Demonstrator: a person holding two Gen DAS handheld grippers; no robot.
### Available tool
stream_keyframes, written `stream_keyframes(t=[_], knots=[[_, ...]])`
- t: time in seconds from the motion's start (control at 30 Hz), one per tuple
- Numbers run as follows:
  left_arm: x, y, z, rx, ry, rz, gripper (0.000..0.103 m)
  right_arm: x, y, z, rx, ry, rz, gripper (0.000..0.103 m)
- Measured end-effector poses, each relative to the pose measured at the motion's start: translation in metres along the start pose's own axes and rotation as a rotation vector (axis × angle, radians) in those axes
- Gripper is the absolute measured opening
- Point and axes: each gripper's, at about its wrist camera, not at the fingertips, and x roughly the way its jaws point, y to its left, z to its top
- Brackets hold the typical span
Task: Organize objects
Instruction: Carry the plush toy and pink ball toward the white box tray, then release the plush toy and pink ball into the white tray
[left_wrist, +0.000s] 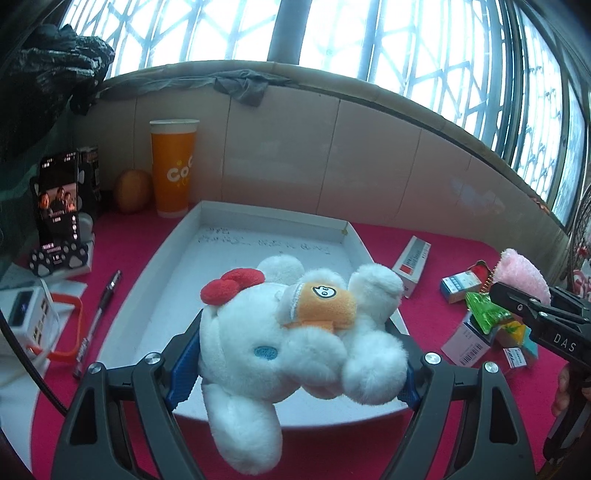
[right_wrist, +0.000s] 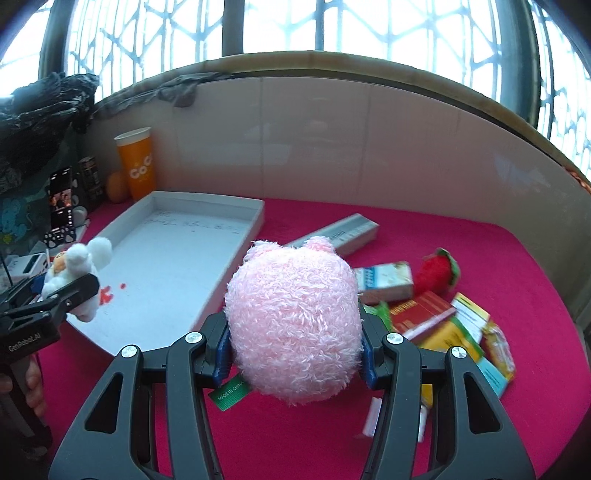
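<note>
My left jaws (left_wrist: 295, 354) clamp a white plush toy (left_wrist: 291, 343) with a red bow — it hangs over the near edge of the white tray (left_wrist: 177, 280). My right jaws (right_wrist: 295, 343) grip a pink plush toy (right_wrist: 291, 325) above the red bench (right_wrist: 517, 280), the tray at 10 o'clock. At 2 o'clock lie small boxes (right_wrist: 421, 314) and a strawberry toy (right_wrist: 437, 271). An orange cup (left_wrist: 172, 166) stands at 11 o'clock beyond the tray.
</note>
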Motion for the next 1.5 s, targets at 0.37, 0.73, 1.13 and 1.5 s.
stream_keyframes(t=[0.37,0.73,1.13,1.5], knots=[[0.014,0.014,0.033,0.005,0.055,0.009,0.084,0.022,0.039,0.037,-0.045,0.015,0.114,0.053],[0.059,0.029,0.058,0.025,0.117,0.074,0.084,0.067,0.071,0.063,-0.020,0.060,0.171,0.053],[0.106,0.065,0.064,-0.116,0.206,0.106,0.087,0.127,0.090,0.073,0.029,0.119,0.116,0.054],[0.090,0.070,0.066,-0.143,0.113,0.202,0.103,0.123,0.089,0.065,0.041,0.084,0.114,0.093]])
